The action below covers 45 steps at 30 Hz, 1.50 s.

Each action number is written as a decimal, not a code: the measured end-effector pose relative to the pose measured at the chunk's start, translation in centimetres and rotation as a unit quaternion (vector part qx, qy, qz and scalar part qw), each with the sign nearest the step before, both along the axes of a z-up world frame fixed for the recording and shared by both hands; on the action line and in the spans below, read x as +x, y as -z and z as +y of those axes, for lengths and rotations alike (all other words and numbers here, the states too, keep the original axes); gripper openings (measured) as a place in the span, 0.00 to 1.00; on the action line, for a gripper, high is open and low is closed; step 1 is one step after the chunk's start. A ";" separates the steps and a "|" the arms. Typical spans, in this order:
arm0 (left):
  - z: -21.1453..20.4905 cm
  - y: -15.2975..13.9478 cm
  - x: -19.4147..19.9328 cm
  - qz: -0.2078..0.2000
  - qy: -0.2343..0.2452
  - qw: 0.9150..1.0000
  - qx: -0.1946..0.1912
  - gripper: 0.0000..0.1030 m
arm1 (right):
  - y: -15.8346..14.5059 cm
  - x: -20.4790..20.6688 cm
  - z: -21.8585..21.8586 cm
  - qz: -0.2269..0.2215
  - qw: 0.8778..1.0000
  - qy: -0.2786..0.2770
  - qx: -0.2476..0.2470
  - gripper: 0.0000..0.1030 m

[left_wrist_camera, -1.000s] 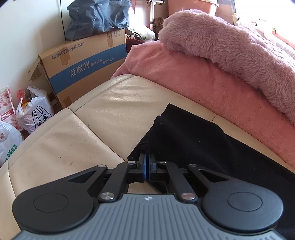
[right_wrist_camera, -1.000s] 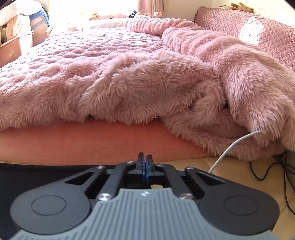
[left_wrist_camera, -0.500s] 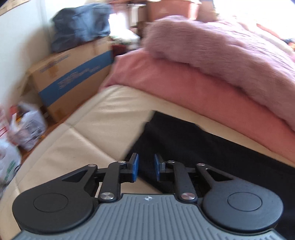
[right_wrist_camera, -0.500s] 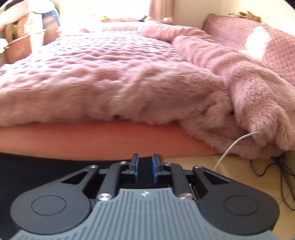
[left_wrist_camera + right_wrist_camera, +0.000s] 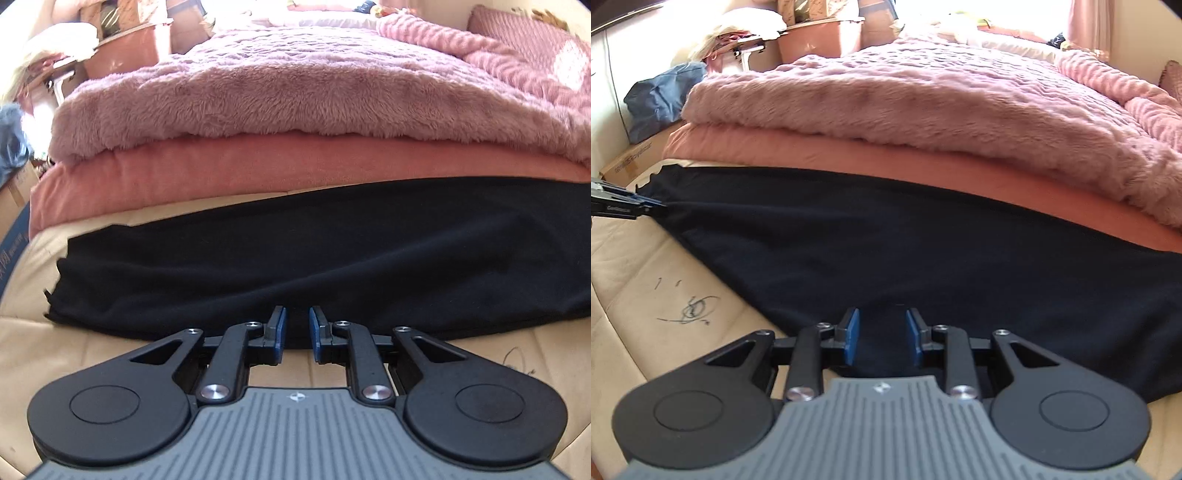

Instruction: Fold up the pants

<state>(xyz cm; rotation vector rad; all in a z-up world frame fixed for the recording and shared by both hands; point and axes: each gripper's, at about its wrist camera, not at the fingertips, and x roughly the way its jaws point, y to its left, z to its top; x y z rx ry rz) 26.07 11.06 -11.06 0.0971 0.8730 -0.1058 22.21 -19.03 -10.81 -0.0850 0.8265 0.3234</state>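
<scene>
On the cream cushion (image 5: 44,354), both claws gape at the pants' (image 5: 295,266) near edge, seemingly untouching

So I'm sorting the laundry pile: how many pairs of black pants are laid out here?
1: the black pants lie flat along the beige cushion, against the bed's edge. Anything under the pink fleece blanket stays hidden.

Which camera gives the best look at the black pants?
The left wrist view. There the black pants stretch across almost the whole picture, with one end plainly visible at the left. In the right wrist view the pants run off slantwise and the near part is hidden behind the right claw.
</scene>
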 end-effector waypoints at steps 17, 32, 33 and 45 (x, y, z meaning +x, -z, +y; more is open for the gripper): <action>13.5 1.5 9.5 0.024 -0.111 0.993 -0.027 0.19 | 1.8 5.9 -3.9 0.019 0.994 0.106 -0.023 0.23; 10.4 -0.8 10.8 -0.028 -0.080 0.996 0.021 0.08 | -0.1 6.4 0.6 -0.003 0.999 0.046 -0.004 0.22; 9.0 -1.1 9.7 -0.026 -0.045 0.999 0.007 0.08 | -0.1 6.6 2.0 -0.002 1.000 0.027 0.006 0.21; 1.3 1.9 10.2 0.032 0.051 0.996 -0.063 0.08 | 1.9 13.4 12.6 0.012 0.997 -0.076 0.007 0.16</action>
